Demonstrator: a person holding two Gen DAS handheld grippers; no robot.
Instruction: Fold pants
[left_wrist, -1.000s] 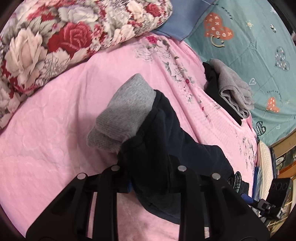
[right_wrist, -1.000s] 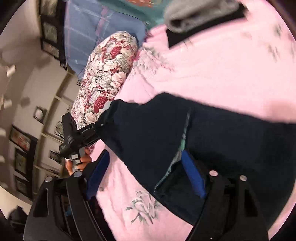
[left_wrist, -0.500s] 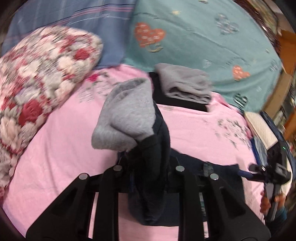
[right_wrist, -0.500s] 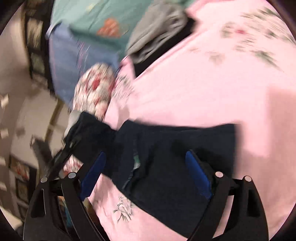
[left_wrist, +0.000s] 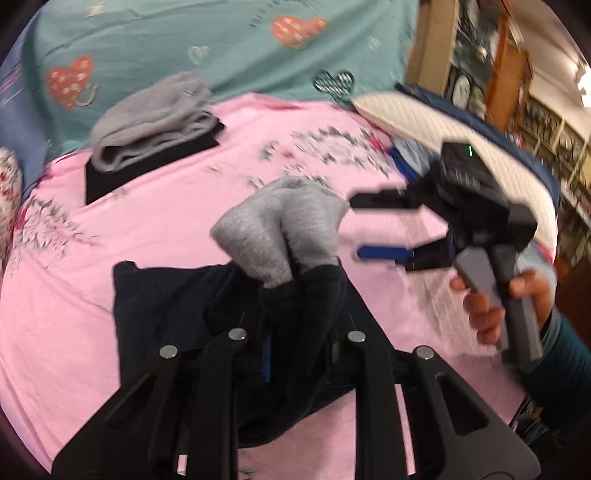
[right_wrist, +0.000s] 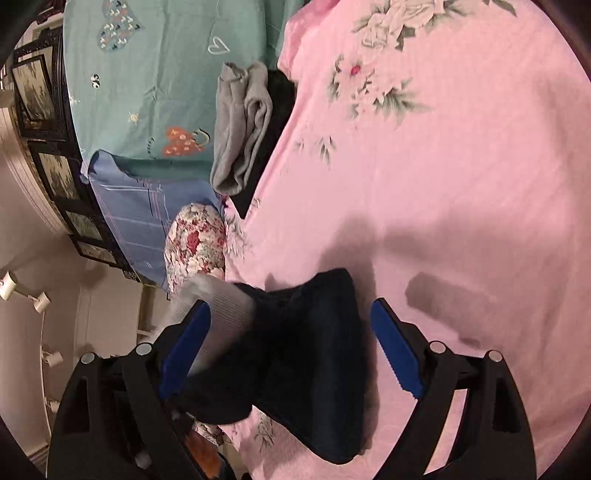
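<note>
Your left tool (left_wrist: 295, 332) is shut tight on the dark pants (left_wrist: 177, 310). In the left wrist view, it pinches the leg ends, and the two grey cuffs (left_wrist: 280, 229) stick up just past its fingers. The rest of the pants lies in a flat dark pile on the pink bed sheet (left_wrist: 184, 206), under and to the left of the tool. Far back on the sheet sit folded grey clothes (left_wrist: 155, 118) on top of a flat black piece (left_wrist: 147, 170). Behind them is a teal cover with hearts (left_wrist: 184, 37). On the right you can see your right tool (left_wrist: 365, 227), up in the air above the sheet. Its two fingers are wide apart and it holds nothing. Your hand (left_wrist: 506, 299) grips its grey handle.

In the right wrist view, your right tool (right_wrist: 291, 325) is wide open, with blue pads (right_wrist: 395, 354) on both fingers. The dark pants (right_wrist: 314, 343) lie on the pink sheet (right_wrist: 461, 166) in the gap between the fingers, but the pads do not press on them. A grey cuff (right_wrist: 221, 306) shows by the left pad, a bit blurred. The folded grey clothes (right_wrist: 240, 125) lie far off at the sheet's edge, next to the teal cover (right_wrist: 147, 74). A flowery pillow (right_wrist: 195, 243) sits near them.
</note>
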